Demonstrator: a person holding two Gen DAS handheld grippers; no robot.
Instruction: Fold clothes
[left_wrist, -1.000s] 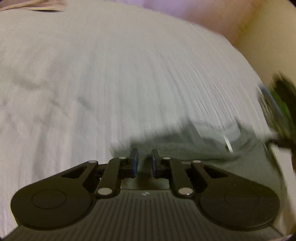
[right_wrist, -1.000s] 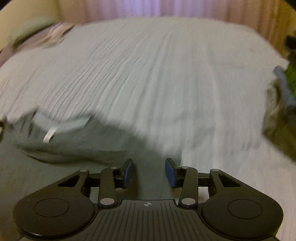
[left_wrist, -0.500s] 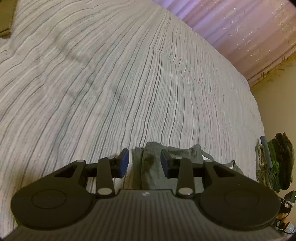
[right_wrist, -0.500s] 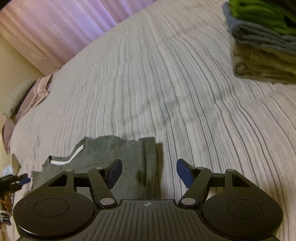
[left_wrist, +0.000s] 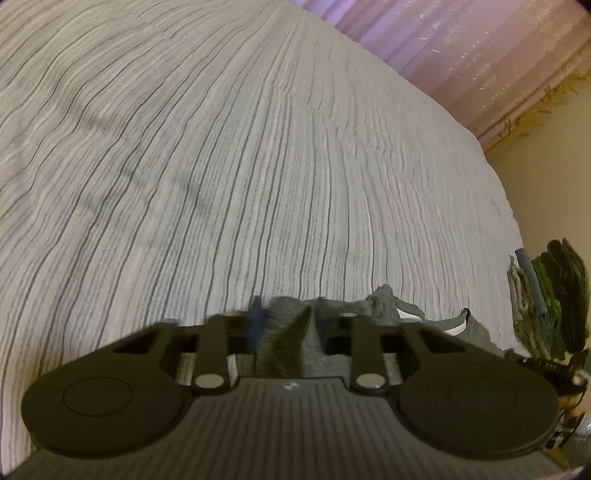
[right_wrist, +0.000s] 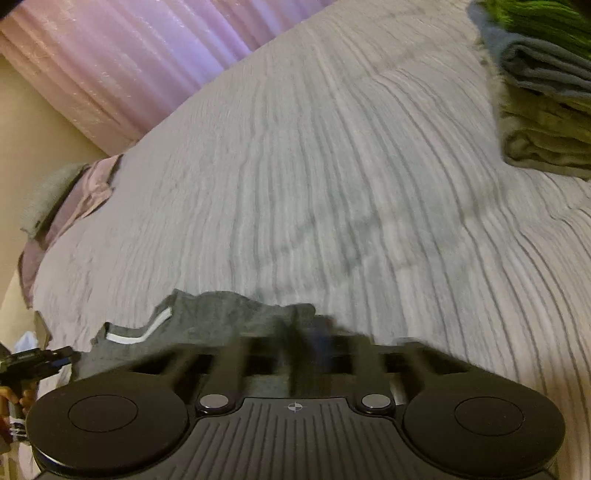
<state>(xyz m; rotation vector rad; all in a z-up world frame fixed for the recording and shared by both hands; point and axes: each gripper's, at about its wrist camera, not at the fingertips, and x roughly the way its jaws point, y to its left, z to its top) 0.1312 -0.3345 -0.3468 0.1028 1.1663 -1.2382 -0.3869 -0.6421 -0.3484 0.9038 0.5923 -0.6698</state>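
The grey garment (right_wrist: 221, 325) with white trim lies bunched at the lower edge of both views, on the striped bedspread (left_wrist: 258, 166). The left gripper (left_wrist: 282, 321) has cloth between its fingers, apparently pinching it; the right gripper (right_wrist: 314, 339) is too blurred to tell. A stack of folded clothes (right_wrist: 546, 92) sits upper right, so some pieces lie folded while this one looks only partly folded.
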